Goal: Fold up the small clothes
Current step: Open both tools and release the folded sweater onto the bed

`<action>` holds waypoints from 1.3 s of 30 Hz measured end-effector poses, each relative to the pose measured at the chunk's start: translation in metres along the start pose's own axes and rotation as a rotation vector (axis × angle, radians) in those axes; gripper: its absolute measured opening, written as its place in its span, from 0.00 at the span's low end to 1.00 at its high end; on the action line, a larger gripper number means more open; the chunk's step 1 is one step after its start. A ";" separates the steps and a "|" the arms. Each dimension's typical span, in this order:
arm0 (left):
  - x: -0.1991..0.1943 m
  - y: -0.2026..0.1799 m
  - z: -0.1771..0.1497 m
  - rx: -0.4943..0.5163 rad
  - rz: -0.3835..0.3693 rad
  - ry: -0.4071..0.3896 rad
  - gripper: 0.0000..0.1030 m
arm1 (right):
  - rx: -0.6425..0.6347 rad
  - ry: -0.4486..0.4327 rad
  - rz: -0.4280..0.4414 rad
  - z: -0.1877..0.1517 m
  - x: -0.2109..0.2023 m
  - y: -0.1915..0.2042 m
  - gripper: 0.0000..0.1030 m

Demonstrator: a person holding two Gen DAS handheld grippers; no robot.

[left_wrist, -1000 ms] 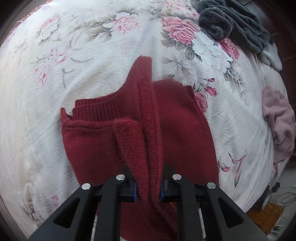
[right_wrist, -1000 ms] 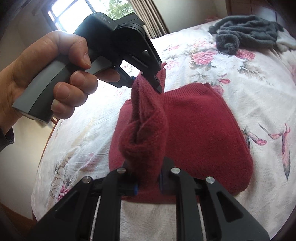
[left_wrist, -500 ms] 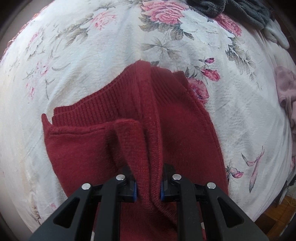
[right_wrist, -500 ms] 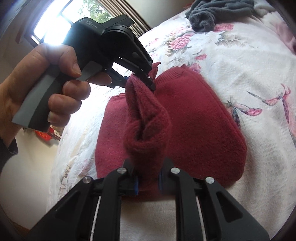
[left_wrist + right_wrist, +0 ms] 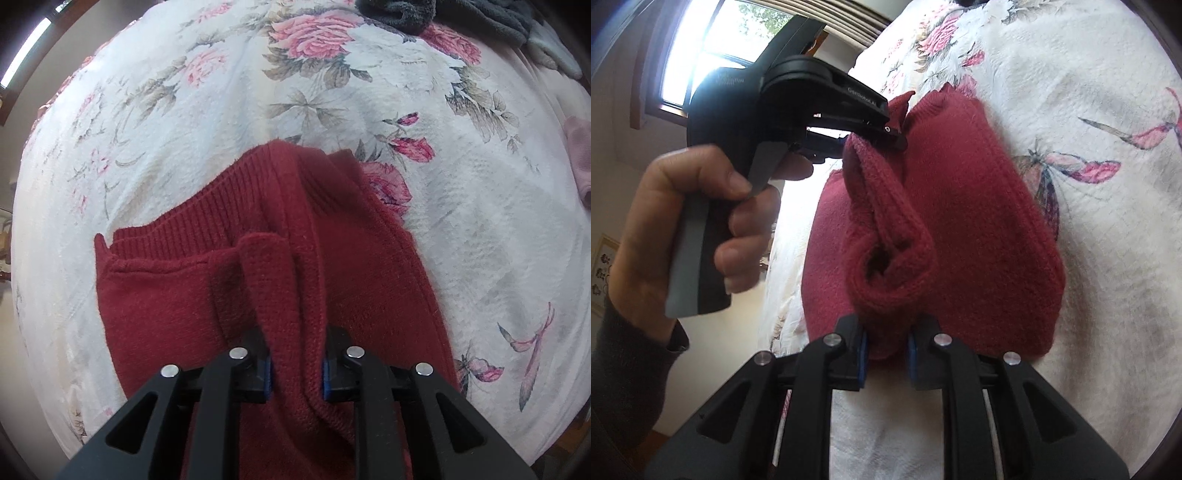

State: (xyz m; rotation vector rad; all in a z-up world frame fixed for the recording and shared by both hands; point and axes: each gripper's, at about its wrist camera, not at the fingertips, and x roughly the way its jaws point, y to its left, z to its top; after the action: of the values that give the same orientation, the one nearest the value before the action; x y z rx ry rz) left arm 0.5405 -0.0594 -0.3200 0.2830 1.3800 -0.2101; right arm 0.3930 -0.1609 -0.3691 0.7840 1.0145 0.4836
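White floral quilted bedspread (image 5: pixel 461 229) bore 1 dark red knitted garment (image 5: pixel 155 295), its raised fold pinched at both ends by left gripper (image 5: pixel 295 369) and right gripper (image 5: pixel 884 354), apparently to lay 1 even crease.

Background of the scene. A bed covered by a white quilted bedspread (image 5: pixel 461 229) printed with pink roses, grey-green leaves and butterflies fills both views. At its far edge lie a dark grey fleecy heap (image 5: pixel 443 14) and a pale pink cloth (image 5: pixel 578 162). A wood-framed window (image 5: pixel 701 55) admits bright daylight beside a cream wall (image 5: pixel 613 206).
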 end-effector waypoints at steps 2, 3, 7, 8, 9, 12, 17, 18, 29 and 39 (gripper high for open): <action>0.000 -0.001 0.000 -0.009 -0.001 -0.012 0.20 | -0.008 0.011 0.016 0.002 0.001 -0.001 0.18; -0.001 -0.002 -0.001 -0.018 -0.003 -0.023 0.21 | -0.014 0.016 0.020 0.003 0.001 -0.002 0.19; 0.005 -0.002 -0.006 -0.049 -0.015 -0.048 0.22 | 0.028 -0.013 0.031 0.010 -0.004 -0.012 0.66; 0.006 -0.003 -0.008 -0.047 -0.015 -0.050 0.23 | 0.052 -0.019 0.053 0.012 -0.005 -0.017 0.66; 0.007 -0.005 -0.010 -0.042 -0.025 -0.057 0.26 | 0.073 -0.021 0.078 0.014 -0.006 -0.021 0.66; 0.002 -0.007 -0.013 -0.019 -0.079 -0.090 0.45 | 0.116 -0.027 0.131 0.019 -0.006 -0.032 0.66; -0.018 0.012 -0.026 -0.010 -0.204 -0.161 0.61 | 0.138 -0.020 0.133 0.021 0.004 -0.036 0.68; -0.027 0.023 -0.032 -0.028 -0.224 -0.185 0.61 | 0.141 -0.024 0.134 0.022 0.005 -0.036 0.68; -0.067 0.118 -0.133 -0.206 -0.378 -0.259 0.68 | 0.104 -0.023 0.091 0.015 -0.001 -0.032 0.17; -0.048 0.129 -0.178 -0.288 -0.492 -0.186 0.66 | 0.120 -0.025 0.076 0.011 -0.033 -0.044 0.14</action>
State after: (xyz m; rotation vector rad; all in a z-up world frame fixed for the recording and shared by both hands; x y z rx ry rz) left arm 0.4059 0.1190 -0.2927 -0.3153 1.2570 -0.4273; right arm 0.3878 -0.2149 -0.3812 0.9362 1.0007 0.4797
